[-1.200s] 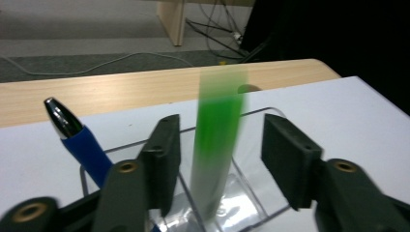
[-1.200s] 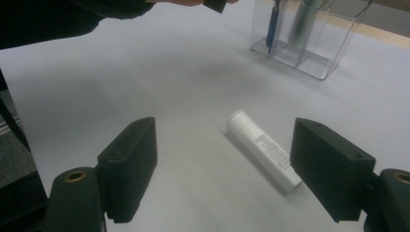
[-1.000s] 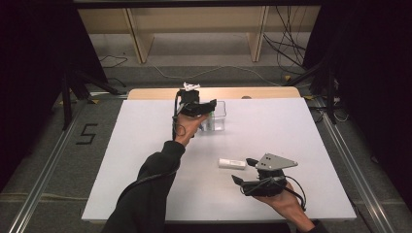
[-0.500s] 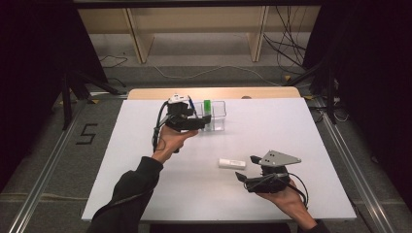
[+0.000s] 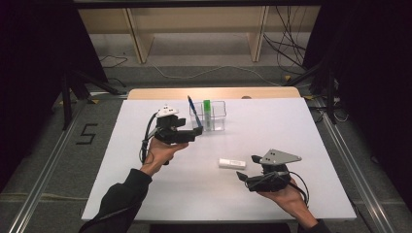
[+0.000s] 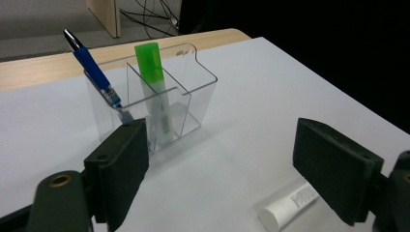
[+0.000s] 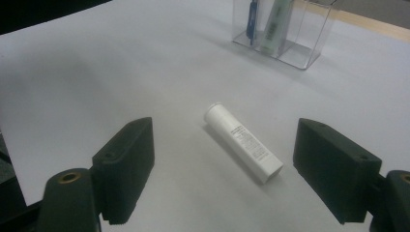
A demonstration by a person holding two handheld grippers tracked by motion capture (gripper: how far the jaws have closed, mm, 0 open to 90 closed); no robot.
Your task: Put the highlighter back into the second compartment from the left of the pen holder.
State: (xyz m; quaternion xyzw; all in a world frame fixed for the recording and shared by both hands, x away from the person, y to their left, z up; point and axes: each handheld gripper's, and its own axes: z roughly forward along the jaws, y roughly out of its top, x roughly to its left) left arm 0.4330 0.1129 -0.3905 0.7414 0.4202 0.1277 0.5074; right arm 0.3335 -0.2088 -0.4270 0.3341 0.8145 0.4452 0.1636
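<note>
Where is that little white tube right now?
The white tube lies flat on the table, just ahead of the right gripper and nearer the person than the clear holder.

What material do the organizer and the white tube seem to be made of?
Organizer: probably clear hard plastic, glossy; the pen and highlighter show through its walls. White tube: likely plastic, smooth and matte, with small print; its material is not certain.

We hold our left gripper [image 5: 197,130] just beside the clear holder [image 5: 217,118], jaws freshly spread and empty. Our right gripper [image 5: 244,174] faces the white tube [image 5: 231,163] lying on the white table [image 5: 301,131].
</note>
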